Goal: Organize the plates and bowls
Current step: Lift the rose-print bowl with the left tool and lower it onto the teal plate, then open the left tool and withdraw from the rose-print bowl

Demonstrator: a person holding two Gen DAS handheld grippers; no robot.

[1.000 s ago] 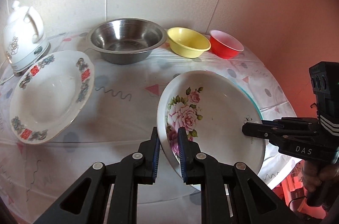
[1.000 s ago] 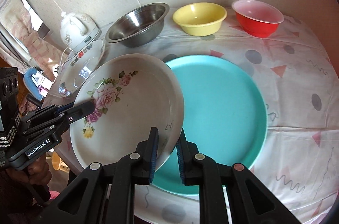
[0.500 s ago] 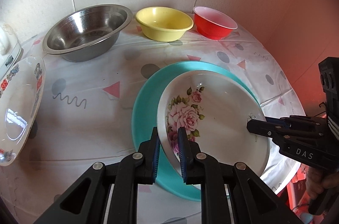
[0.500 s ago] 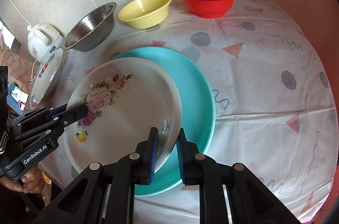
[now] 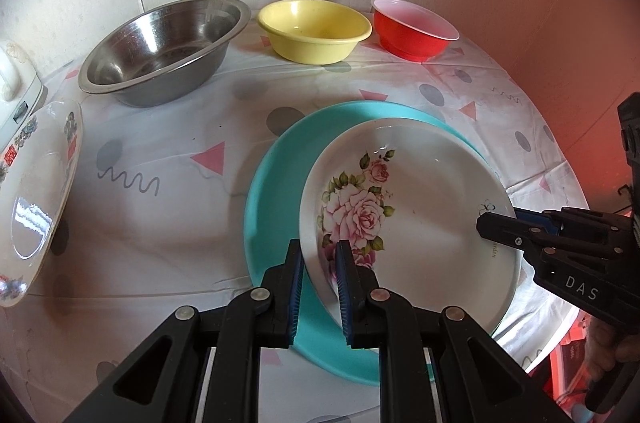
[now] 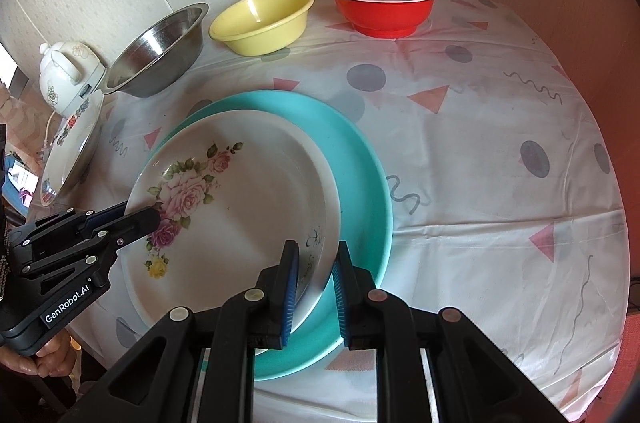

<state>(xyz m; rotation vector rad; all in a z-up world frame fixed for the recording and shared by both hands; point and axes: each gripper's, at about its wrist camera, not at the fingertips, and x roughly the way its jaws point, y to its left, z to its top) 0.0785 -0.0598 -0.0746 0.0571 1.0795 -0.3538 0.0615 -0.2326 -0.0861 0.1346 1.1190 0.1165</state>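
Rose plate (image 5: 420, 207) gripped at opposite rims by both jaws over turquoise plate (image 6: 360, 159) — kettle (image 6: 66, 75) fully visible only from the right.

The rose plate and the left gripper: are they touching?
Touching. In the left wrist view, the left gripper has one blue pad on each face of the rose plate's rim, with no gap visible.
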